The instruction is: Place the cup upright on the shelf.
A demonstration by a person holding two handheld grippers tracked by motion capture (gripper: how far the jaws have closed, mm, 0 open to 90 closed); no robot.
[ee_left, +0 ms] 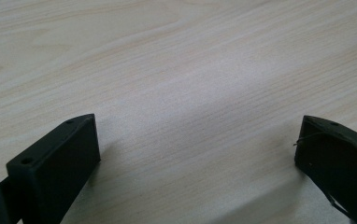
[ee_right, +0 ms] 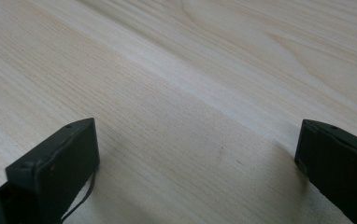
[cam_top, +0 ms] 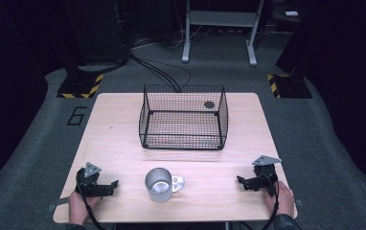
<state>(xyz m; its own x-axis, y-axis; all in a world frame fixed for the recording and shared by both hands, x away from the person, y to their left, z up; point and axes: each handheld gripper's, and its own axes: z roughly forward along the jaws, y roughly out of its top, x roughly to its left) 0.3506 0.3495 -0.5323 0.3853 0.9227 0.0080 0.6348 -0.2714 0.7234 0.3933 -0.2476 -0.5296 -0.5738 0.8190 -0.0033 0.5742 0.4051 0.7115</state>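
Tools rest wide open and empty at lower left (cam_top: 115, 183) and lower right (cam_top: 239, 179) of the pale wooden bench (cam_top: 119, 139), apparently staged to flank the shiny steel mug (cam_top: 160, 184) below the black wire basket (cam_top: 183, 117).

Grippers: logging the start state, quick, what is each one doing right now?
Left gripper: open, holding nothing, on the table.
Right gripper: open, holding nothing.

black tongs (cam_top: 115, 183), grey plates, trailing cables
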